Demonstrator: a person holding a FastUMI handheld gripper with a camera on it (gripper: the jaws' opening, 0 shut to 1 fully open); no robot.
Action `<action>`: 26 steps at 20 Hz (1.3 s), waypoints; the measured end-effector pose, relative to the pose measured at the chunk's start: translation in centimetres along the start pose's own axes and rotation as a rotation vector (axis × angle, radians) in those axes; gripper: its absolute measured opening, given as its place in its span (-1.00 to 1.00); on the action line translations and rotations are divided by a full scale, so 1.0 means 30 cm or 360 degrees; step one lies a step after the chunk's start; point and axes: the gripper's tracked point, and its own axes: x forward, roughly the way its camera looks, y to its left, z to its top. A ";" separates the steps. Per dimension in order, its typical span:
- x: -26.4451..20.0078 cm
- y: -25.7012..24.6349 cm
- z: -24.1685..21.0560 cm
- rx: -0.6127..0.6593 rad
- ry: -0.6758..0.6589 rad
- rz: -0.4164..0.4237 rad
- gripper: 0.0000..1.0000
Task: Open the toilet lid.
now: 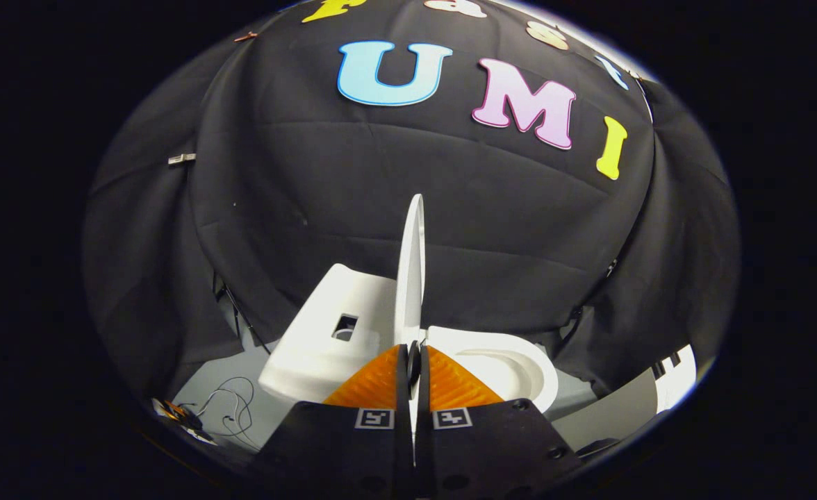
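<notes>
Off to your left, thin dark cables (231, 406) lie loose on the grey floor (203, 378). Next comes the white toilet tank (322, 340), with a square hole in the side facing you. Your gripper (413, 361) has its two orange fingers (374, 385) drawn nearly together, both pressing on the lower edge of the toilet lid (410, 267), which passes between them. You hold the lid edge-on and upright, rising beyond the fingertips. Just right of it the open toilet bowl (513, 364) shows its white rim. Black cloth (311, 208) hangs behind everything.
</notes>
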 end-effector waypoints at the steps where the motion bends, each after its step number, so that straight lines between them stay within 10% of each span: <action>1: 0.000 0.018 -0.001 -0.0027 -0.0013 -0.0009 -0.87; 11: 0.065 0.029 -0.026 -0.0115 -0.0061 -0.0008 -0.73; 16: 0.073 0.023 -0.041 -0.0111 -0.0022 0.0043 1.00; 26: 0.009 0.062 0.005 -0.0098 -0.0055 0.0175 0.99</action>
